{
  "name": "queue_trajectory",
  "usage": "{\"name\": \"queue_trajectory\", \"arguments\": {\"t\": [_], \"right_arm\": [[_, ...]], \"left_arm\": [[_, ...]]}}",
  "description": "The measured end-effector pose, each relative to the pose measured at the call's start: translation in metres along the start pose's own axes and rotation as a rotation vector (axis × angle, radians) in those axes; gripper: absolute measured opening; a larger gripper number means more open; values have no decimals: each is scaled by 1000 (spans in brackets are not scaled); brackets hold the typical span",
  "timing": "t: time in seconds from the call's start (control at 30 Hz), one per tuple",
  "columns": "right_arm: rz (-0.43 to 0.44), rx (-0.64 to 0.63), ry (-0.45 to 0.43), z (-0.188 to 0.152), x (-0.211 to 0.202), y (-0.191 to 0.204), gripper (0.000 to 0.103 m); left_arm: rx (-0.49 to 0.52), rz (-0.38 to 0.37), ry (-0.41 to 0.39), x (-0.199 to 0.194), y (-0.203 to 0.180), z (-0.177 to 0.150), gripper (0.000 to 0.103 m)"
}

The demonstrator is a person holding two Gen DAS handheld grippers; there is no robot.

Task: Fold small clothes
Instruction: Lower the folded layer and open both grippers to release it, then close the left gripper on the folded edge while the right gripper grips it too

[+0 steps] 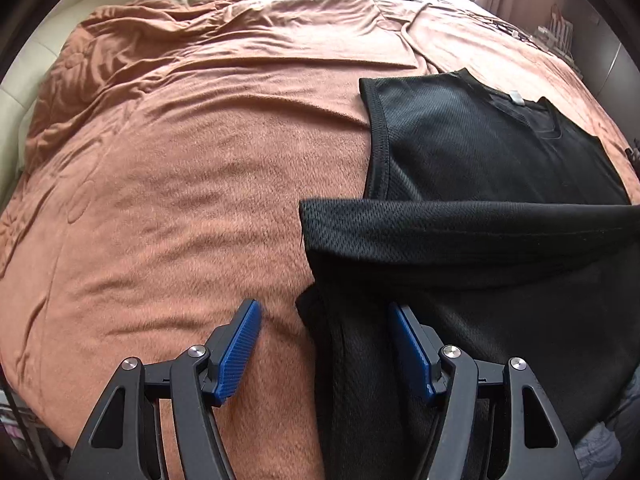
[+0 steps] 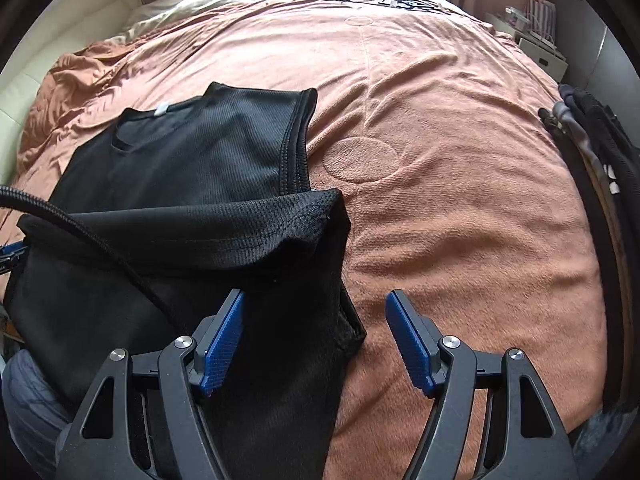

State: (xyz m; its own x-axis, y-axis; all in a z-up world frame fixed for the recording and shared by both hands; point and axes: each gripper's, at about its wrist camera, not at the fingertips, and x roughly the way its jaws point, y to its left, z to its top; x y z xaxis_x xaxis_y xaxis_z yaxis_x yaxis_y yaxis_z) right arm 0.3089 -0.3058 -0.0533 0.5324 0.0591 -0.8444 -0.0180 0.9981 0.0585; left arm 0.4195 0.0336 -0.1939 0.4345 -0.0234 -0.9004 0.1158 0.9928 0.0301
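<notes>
Black sleeveless top (image 1: 480, 152) lies on the bed (image 1: 180, 180), hem folded up at centre frame; both the left hand-held gripper (image 1: 324, 344) and the right hand-held gripper (image 2: 316, 340) stand apart, empty, suggesting the next fold requires regrasping the near corners.

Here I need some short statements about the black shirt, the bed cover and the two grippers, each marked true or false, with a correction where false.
1. The left gripper is open. True.
2. The black sleeveless shirt lies on a blue blanket. False: the blanket is orange-brown.
3. The shirt's bottom hem is folded up toward the neck. True.
4. The right gripper is shut on the shirt. False: its jaws stand open, holding nothing.
5. A white label shows at the neckline. True.
</notes>
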Motion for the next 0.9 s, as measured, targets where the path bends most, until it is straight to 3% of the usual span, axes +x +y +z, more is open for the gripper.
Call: {"name": "queue_trajectory", "arguments": {"t": [0.23, 0.5, 0.6, 0.67, 0.7, 0.9], "right_arm": [[-26, 4, -1, 25, 38, 2, 70], [-60, -17, -31, 51, 60, 2, 69], [-46, 22, -53, 57, 59, -4, 64], [-21, 62, -67, 58, 56, -11, 58], [-1, 81, -71, 57, 55, -15, 57], [72, 93, -66, 45, 51, -23, 55]], "left_arm": [[2, 22, -14, 15, 1, 31, 68], [-5, -15, -31, 30, 0, 60, 67], [-57, -67, -36, 31, 7, 65, 55], [-89, -74, -44, 30, 11, 66, 34], [-105, -74, -48, 30, 13, 65, 31], [-141, -141, -50, 29, 20, 58, 29]]}}
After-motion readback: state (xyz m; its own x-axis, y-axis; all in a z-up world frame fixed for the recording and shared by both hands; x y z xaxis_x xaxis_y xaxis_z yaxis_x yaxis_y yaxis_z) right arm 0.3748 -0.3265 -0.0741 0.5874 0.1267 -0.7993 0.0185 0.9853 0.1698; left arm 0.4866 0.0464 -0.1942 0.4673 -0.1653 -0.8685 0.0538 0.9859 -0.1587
